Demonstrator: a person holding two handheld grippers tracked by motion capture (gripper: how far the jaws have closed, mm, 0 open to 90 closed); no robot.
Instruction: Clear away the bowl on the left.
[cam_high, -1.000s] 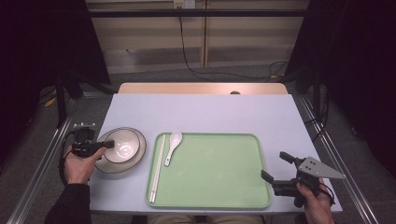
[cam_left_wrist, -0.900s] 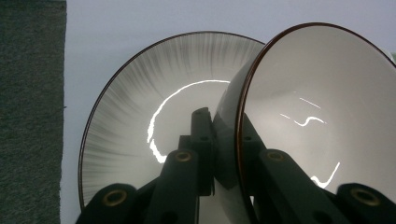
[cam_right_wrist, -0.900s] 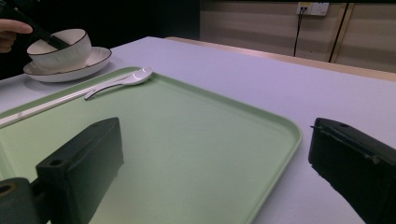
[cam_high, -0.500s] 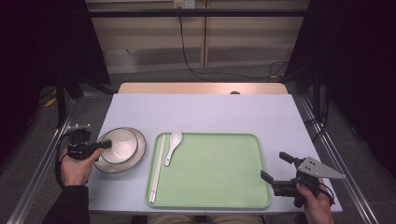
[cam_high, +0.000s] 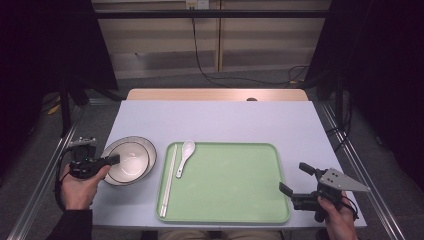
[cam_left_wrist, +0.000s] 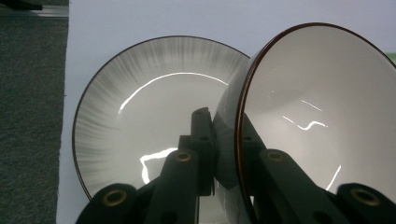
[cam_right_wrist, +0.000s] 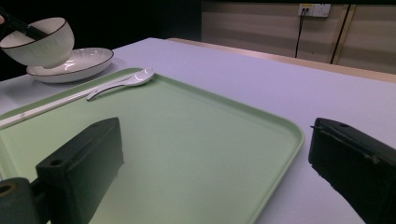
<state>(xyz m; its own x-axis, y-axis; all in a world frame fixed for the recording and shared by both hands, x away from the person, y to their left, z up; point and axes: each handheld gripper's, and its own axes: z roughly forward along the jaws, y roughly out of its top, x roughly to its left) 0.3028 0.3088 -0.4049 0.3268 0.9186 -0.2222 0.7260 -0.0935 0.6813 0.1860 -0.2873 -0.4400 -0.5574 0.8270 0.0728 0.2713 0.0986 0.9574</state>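
The left hand-held gripper (cam_high: 114, 160) is black, with two flat black jaws. Small round brass-coloured screw holes sit near the bottom of each jaw. A thin black cable loops from it by the person's left hand (cam_high: 80, 186), which comes out of a dark sleeve. The right hand-held gripper (cam_high: 296, 180) is black too, with blocky jaws and a grey three-cornered plate on top.

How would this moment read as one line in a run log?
left gripper: shut on bowl rim, tilted over plate | right gripper: open, empty, beside tray
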